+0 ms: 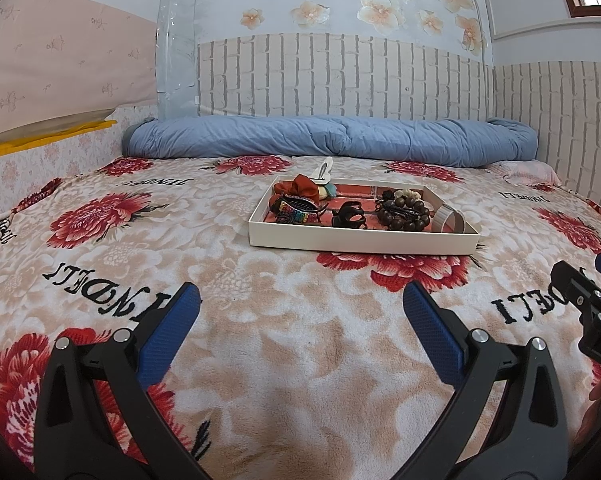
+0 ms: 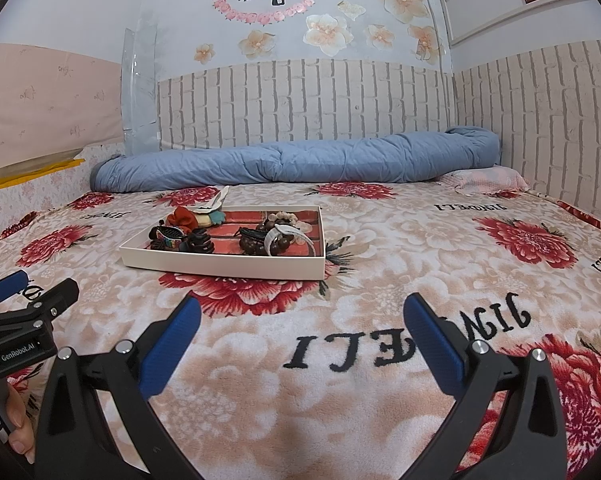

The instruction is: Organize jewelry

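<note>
A shallow white tray [image 1: 360,242] with a red floor sits on the bed, also in the right wrist view [image 2: 220,266]. It holds a red fabric bow [image 1: 304,185], a multicoloured claw clip [image 1: 296,208], a black claw clip [image 1: 349,218], a brown bead bracelet [image 1: 406,214] and a white bangle [image 1: 450,218]. A white hair piece [image 1: 324,168] leans at its far edge. My left gripper [image 1: 300,300] is open and empty, short of the tray. My right gripper [image 2: 300,312] is open and empty, in front of the tray's right corner.
A floral blanket [image 1: 260,340] covers the bed. A rolled blue quilt [image 1: 332,140] lies along the brick-pattern wall. A pink pillow [image 2: 484,180] sits at the far right. The other gripper shows at each view's edge [image 1: 580,300] [image 2: 20,312].
</note>
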{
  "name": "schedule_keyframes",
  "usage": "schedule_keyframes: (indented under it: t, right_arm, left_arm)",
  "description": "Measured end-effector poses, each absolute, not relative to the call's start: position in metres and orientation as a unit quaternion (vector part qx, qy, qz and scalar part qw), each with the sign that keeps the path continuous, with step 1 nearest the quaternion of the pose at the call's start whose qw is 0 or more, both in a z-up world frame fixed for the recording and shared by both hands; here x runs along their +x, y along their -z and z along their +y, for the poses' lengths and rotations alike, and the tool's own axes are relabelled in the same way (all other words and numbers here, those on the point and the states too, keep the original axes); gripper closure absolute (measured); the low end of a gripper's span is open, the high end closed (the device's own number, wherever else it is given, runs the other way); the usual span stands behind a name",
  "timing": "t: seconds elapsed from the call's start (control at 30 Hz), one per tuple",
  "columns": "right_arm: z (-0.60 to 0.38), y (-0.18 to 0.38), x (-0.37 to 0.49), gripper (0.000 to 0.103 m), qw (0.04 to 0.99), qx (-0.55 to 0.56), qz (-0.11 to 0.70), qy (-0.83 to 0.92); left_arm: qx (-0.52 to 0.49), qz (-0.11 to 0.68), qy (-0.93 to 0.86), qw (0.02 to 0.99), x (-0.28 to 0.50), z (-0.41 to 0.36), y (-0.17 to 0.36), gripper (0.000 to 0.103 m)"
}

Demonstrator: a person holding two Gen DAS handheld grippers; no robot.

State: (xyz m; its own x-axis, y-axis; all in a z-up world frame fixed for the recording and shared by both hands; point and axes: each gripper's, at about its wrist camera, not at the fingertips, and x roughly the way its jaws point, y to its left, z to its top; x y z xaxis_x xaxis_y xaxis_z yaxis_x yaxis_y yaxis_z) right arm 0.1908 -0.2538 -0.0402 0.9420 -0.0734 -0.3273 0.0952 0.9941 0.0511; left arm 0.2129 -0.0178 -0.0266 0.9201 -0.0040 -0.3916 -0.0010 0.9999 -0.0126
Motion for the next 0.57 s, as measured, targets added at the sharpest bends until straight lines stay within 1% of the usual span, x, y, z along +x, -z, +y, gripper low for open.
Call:
schedule_keyframes:
  t: [0.57]
  right_arm:
    - [-0.2535,0.0406,0.1910,0.004,0.985,0.033,0.165,0.043]
  left_arm:
    - [0.001,0.197,0.003,0.980,0.2122,-0.0173,0.0280,0.005]
